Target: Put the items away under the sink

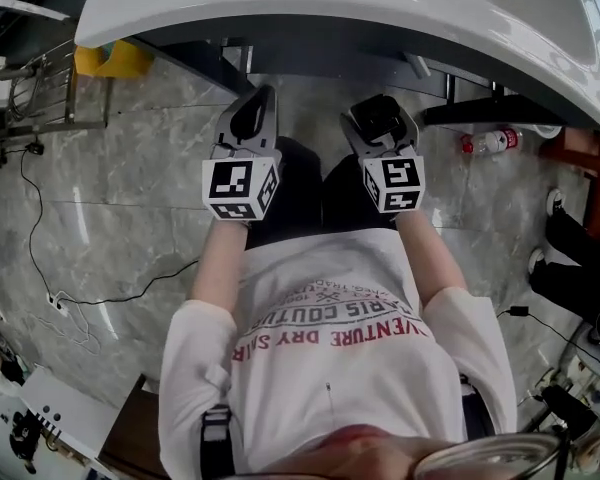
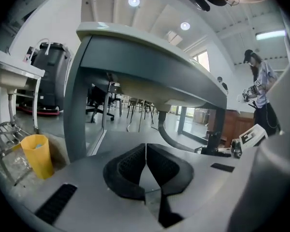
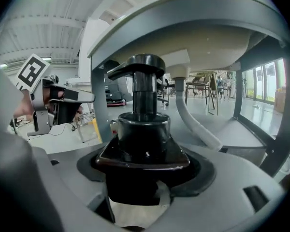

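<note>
Sink [image 1: 380, 8]: pale basin on a grey frame, open space beneath, bare grey floor [image 1: 120, 178] below it. The person is low in front of it and holds both tools toward the opening, probably to reach the storage space.

Right tongs [image 3: 144, 170]: clamped on the shoulders of a dark pump bottle [image 3: 144, 129]. The bottle is upright with its pump head up, likely so it can be set straight down. It is off the floor, just short of the under-sink space, with the drain hose [image 3: 198, 124] beyond it.

Left tongs [image 2: 146, 153]: pads meet at the tips, nothing between them; held alongside, idle.

Yellow cup [image 2: 36, 154] stands on the floor by the left frame leg. Clear bottle [image 1: 490, 141] lies on the floor at right.

Judgement: placement step, not yet done.
</note>
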`<control>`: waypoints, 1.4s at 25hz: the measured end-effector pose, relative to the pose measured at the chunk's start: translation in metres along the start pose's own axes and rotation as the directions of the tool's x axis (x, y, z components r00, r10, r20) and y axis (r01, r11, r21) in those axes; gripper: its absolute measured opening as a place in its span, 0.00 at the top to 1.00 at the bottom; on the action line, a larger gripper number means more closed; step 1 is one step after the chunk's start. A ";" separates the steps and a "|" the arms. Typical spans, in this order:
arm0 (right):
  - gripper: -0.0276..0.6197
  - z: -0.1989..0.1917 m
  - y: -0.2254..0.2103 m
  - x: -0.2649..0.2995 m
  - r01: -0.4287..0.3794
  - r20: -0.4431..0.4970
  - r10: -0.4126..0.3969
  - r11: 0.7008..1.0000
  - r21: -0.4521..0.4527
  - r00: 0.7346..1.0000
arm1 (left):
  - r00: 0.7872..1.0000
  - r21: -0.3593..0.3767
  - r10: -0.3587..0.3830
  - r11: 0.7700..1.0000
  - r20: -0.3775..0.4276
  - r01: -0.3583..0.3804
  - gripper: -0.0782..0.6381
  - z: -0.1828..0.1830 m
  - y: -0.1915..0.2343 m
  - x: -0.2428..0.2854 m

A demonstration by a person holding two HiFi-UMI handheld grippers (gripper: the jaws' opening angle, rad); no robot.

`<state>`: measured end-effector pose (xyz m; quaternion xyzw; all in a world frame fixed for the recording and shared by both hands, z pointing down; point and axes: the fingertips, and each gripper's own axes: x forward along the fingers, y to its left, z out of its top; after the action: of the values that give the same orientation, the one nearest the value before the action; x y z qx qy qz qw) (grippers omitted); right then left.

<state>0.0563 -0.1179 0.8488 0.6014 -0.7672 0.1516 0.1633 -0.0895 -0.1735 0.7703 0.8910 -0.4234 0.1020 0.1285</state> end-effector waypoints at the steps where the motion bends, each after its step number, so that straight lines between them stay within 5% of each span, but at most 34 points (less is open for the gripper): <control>1: 0.37 -0.004 -0.001 0.006 0.004 0.008 -0.004 1.000 -0.005 1.000 | 1.000 -0.003 -0.003 1.000 0.014 0.003 0.85 -0.005 0.002 0.003; 16: 0.37 0.042 -0.009 0.099 0.047 0.116 -0.046 0.999 -0.005 0.992 | 0.997 0.064 -0.030 0.998 0.064 0.026 0.85 -0.024 0.035 0.021; 35: 0.37 0.063 -0.050 0.177 0.280 0.090 -0.284 0.958 0.056 0.954 | 0.998 0.050 -0.059 0.997 0.004 0.059 0.85 -0.047 0.056 0.034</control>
<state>0.0608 -0.3109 0.8710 0.7149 -0.6771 0.1137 0.1327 -0.1161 -0.2176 0.8322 0.9063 -0.3946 0.1061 0.1080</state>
